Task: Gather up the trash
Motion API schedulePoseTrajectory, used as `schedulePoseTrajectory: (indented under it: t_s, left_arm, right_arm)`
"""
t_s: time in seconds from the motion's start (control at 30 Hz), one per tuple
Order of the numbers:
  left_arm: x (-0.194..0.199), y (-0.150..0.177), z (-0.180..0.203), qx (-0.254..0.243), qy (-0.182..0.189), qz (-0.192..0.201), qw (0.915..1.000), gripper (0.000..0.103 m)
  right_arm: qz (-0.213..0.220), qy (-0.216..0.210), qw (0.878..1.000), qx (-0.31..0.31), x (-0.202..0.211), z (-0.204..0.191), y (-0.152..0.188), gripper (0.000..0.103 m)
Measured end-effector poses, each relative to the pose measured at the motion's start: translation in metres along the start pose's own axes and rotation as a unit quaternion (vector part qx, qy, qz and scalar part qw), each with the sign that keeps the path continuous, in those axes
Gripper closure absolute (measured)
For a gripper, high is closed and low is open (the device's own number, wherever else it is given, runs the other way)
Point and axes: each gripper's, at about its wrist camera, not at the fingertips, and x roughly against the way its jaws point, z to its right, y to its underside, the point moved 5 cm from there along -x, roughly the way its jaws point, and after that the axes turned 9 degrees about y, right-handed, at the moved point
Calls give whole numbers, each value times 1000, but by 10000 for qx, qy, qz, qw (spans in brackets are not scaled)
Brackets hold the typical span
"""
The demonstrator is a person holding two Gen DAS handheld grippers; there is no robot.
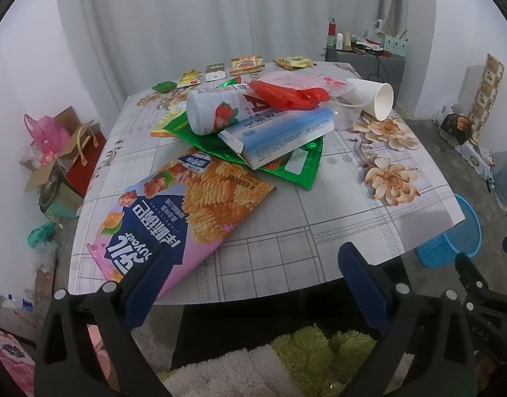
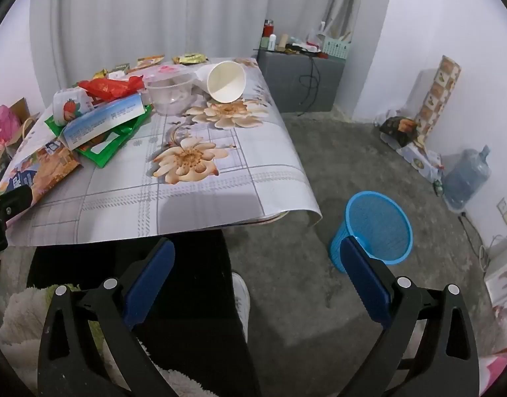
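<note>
A pile of trash lies on the flowered table (image 1: 286, 258): a large chip bag (image 1: 187, 205) at the near left edge, a green wrapper (image 1: 299, 165), a blue-white box (image 1: 279, 135), a strawberry bottle (image 1: 217, 109), red plastic (image 1: 286, 94), a clear plastic cup (image 2: 170, 94) and a white paper cup (image 1: 376, 99) on its side. A blue mesh bin (image 2: 376, 228) stands on the floor right of the table. My left gripper (image 1: 253, 261) is open, its left finger over the chip bag's corner. My right gripper (image 2: 256, 258) is open and empty, below the table's front edge, left of the bin.
Small snack packets (image 1: 246, 64) line the table's far edge. A grey cabinet (image 2: 299, 79) with clutter stands behind. Bags and boxes (image 1: 54, 158) lie on the floor at left. A water jug (image 2: 465, 178) and boxes stand by the right wall.
</note>
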Motion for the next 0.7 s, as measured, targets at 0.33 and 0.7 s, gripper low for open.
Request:
schedulePoseTrajectory:
  t_s: [0.33, 0.7]
  left_arm:
    - [1, 0, 0, 22, 9, 20, 10000, 6]
    - [0, 0, -1, 39, 27, 2, 10000, 6]
  right_arm:
    - [-9, 2, 10000, 13, 8, -1, -6, 8]
    - [9, -5, 10000, -10, 4, 0, -3, 8]
